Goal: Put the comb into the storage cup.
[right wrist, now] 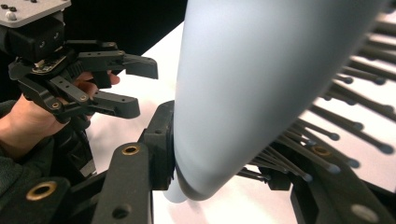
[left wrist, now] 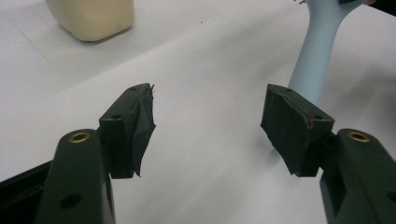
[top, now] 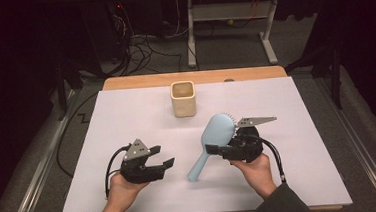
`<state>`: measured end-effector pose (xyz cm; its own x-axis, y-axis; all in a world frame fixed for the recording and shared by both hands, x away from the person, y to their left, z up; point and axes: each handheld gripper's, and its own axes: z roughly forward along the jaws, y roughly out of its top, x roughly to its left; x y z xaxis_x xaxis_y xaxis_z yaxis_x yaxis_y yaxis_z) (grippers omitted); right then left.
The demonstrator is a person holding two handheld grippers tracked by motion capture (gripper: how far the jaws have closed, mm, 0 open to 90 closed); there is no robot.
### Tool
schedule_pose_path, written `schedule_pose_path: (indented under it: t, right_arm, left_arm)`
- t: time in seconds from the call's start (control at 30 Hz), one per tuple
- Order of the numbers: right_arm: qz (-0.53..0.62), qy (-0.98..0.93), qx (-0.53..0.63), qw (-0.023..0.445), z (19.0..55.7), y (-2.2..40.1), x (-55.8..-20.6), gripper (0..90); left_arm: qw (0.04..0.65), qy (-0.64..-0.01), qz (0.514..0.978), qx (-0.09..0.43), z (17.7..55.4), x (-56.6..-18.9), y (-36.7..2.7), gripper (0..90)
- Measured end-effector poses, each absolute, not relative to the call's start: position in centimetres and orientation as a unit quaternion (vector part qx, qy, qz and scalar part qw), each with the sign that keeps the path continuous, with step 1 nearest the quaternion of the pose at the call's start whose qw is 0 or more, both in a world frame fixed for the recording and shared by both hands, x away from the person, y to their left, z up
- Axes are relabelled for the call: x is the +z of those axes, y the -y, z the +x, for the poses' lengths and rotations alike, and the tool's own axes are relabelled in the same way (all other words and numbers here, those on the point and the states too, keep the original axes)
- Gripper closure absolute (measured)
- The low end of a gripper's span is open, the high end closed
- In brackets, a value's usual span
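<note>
High view, table: a white sheet [top: 127,120] covered a wooden table top [top: 139,82], and a grey floor with cables was behind it.
High view, cup: a small cream square-mouthed cup [top: 183,99] stood upright near the far middle of the sheet.
High view, brush: a light blue plastic hairbrush with dark bristles [top: 213,137] was lifted at its head, in the middle right of the sheet, with its handle pointing down to the near side.
High view, right gripper: the black right gripper [top: 225,144], held by the right hand [top: 256,174], was closed on the head of the brush.
High view, left gripper: the black left gripper [top: 162,156], held by the left hand [top: 124,188], was near the brush handle but apart from it, with jaws wide apart and nothing in them.
Left gripper view: the two jaws stood wide apart over the bare sheet; the blue handle [left wrist: 314,56] was beyond the right jaw, and the cup [left wrist: 91,16] was far at the upper left.
Right gripper view: the brush head [right wrist: 261,88] was pressed between the jaws, one on its smooth back and one among the bristles [right wrist: 327,135]; the left gripper [right wrist: 133,86] was farther off, open.
</note>
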<state>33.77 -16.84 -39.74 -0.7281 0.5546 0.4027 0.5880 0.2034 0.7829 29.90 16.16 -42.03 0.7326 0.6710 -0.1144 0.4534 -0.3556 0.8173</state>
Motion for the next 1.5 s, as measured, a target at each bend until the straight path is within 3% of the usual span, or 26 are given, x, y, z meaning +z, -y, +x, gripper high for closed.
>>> schedule_pose_path:
  t: [0.87, 1.5]
  right_arm:
    - [-0.394, 0.775, -0.494, 0.006, 34.5, 18.3, -39.4, 55.4]
    - [-0.409, 0.772, -0.486, -0.011, 34.9, 19.3, -38.6, 55.3]
  left_arm:
    - [0.457, -0.386, 0.786, 0.155, 29.0, -43.7, -21.6, 33.8]
    - [0.477, -0.446, 0.738, 0.172, 28.1, -45.1, -25.7, 33.9]
